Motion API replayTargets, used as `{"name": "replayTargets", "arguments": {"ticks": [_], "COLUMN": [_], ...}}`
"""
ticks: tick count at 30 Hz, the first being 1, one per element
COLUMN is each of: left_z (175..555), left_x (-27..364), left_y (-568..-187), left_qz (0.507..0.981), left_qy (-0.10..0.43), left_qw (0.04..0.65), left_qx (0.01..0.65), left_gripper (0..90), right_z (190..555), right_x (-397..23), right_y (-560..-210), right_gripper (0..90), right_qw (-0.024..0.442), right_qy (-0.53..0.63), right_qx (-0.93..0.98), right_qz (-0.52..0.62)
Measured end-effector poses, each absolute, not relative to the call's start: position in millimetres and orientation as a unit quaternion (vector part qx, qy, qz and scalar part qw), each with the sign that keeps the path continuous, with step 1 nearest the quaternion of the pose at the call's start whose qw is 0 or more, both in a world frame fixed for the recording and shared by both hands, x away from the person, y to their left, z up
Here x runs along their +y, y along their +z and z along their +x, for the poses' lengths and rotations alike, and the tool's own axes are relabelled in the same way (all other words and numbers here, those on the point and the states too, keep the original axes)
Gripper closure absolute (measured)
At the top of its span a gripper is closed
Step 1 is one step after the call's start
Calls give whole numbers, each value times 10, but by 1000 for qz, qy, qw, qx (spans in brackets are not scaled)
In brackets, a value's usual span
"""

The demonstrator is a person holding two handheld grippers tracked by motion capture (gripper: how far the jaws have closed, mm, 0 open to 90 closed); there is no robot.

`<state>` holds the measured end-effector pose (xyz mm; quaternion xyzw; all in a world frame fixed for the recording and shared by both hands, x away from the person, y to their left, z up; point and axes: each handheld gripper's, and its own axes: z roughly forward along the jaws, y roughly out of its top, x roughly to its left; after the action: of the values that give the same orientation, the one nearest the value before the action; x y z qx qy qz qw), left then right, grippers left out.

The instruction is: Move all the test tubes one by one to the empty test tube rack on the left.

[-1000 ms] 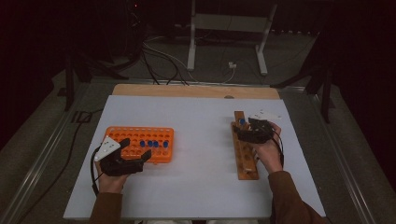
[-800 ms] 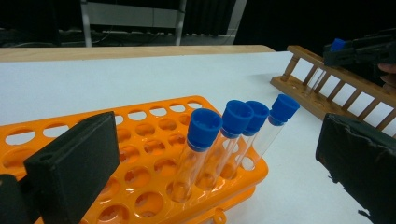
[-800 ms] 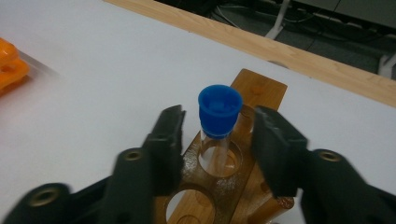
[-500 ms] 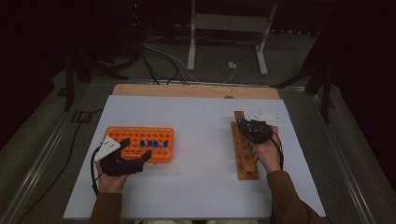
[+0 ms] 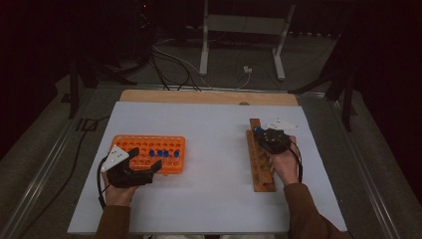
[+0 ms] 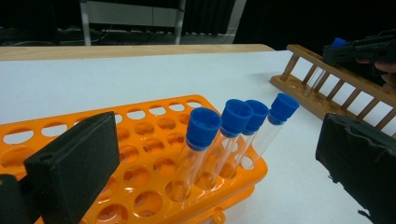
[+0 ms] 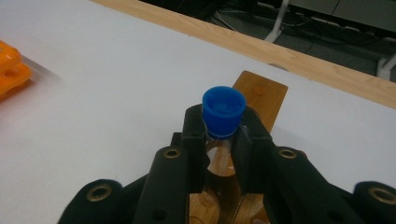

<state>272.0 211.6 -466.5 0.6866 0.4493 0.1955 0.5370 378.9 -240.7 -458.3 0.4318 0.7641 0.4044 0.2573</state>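
Tube (image 7: 223, 122) with the blue cap stood upright, pinched by the right hand-held gripper (image 7: 223, 140), over the wooden rack (image 5: 260, 164) at 6 o'clock.

Between my orange rack (image 5: 149, 152) and the wooden rack (image 5: 260, 162) the white table (image 5: 214, 134) lies bare, wide enough to pass. Four capped tubes (image 6: 233, 135) stand up between my left gripper (image 6: 210, 158) jaws' spread.

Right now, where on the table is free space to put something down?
Free: the white table strip between the orange rack and the wooden rack, also the far band before the wooden edge. Crowded: beside each rack, where the claws work.
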Motion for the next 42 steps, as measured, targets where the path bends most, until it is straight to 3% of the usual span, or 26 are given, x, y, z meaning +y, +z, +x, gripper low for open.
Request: {"name": "replayTargets", "arguments": {"ticks": [42], "left_z": [2724], "left_x": [2110], "left_y": [-4668], "left_qz": [687], "left_qy": [193], "left_qw": [537], "left_qx": [449], "left_gripper": [6], "right_z": [3714], "right_x": [-2498], "right_y": [-4246], "right_gripper": [771], "right_qw": [255], "right_qy": [429], "right_qx": [746], "right_qz": [440]}}
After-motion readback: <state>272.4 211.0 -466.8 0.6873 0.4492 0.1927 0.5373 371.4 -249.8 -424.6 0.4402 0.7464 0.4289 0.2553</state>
